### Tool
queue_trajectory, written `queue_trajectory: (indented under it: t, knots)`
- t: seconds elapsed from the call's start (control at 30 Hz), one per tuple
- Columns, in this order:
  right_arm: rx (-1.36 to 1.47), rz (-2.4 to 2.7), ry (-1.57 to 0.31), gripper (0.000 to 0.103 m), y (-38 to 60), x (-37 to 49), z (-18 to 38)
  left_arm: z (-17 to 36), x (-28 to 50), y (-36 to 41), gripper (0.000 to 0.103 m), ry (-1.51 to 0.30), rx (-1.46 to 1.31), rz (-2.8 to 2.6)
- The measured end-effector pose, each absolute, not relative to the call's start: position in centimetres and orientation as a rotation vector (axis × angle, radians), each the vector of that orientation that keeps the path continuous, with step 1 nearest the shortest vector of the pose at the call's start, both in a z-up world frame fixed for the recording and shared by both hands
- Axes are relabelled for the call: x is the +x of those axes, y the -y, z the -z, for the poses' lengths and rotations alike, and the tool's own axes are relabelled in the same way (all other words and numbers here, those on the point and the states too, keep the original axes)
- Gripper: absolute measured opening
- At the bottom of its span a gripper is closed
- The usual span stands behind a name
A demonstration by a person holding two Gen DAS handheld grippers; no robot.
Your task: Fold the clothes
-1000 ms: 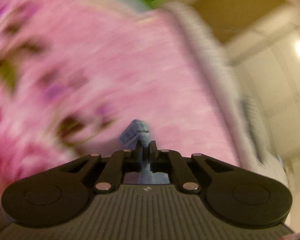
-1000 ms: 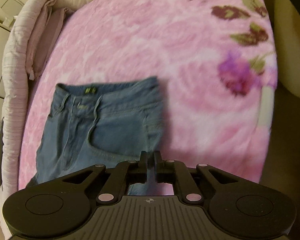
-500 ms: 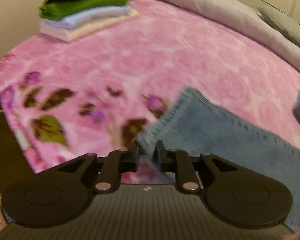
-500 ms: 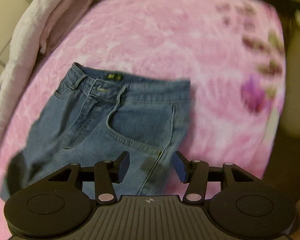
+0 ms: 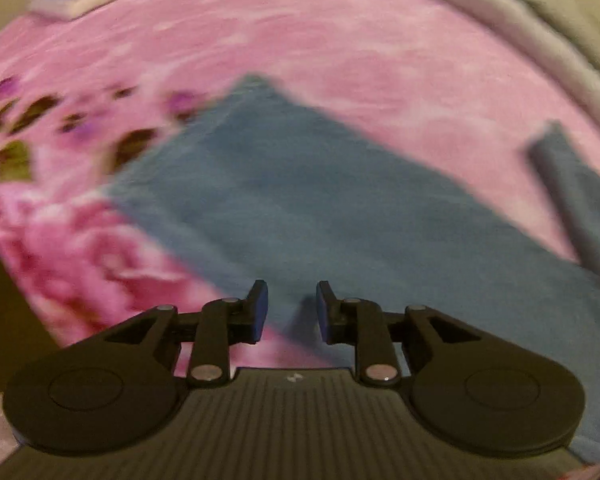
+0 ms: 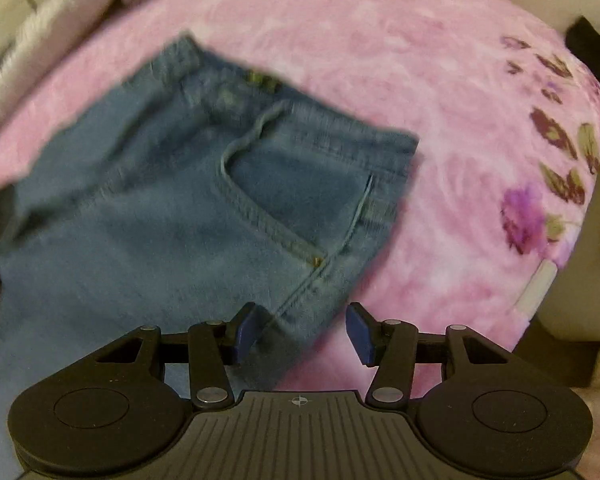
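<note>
Both claws, left [image 5: 288,307] and right [image 6: 303,332], clamped on denim a second ago, now gape empty over jeans [image 6: 188,200] spread on the bed [image 6: 440,80], likely released for smoothing.

blue jeans [image 6: 180,216] apparently flat, blurred

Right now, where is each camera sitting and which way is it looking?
Left wrist view: sits on the left gripper, looking forward along its open fingers at a leg of the jeans on the pink blanket; only the gripper's own body shows.
Right wrist view: sits on the right gripper, looking forward along its open fingers at the jeans' waistband and pocket; again only the gripper shows.
Both views share the jeans and the pink blanket.
</note>
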State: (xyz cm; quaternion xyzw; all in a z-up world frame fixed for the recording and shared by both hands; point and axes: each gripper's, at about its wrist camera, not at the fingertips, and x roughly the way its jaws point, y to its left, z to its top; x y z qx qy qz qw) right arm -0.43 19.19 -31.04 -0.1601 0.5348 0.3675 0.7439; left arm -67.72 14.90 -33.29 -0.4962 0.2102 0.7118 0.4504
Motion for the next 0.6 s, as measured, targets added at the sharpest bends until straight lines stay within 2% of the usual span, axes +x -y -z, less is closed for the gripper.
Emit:
queue_trajectory:
  t: [0.13,0.43,0.47,0.5,0.6]
  knots:
    - [-0.264,-0.965,-1.145,0.052,-20.4,-0.3,28.4,31.7,-64.1,-16.5,0.021,-0.515,-1.196,-1.67]
    - [-0.211,-1.203,-1.295,0.053,-24.9,-6.1,29.6,30.8,-59.5,-22.2,0.025,-0.566,-1.119,-1.478]
    - [-0.197,-1.232,-1.308,0.057,-25.5,-7.0,29.9,31.1,-59.7,-23.3,0.025,-0.558,-1.119,-1.459]
    - [-0.187,-1.256,-1.319,0.069,-26.1,-8.0,30.2,31.4,-59.9,-24.5,0.026,-0.55,-1.119,-1.44]
    - [-0.163,-1.315,-1.324,0.07,-27.6,-11.2,30.4,32.7,-60.8,-27.7,0.026,-0.53,-1.161,-1.381]
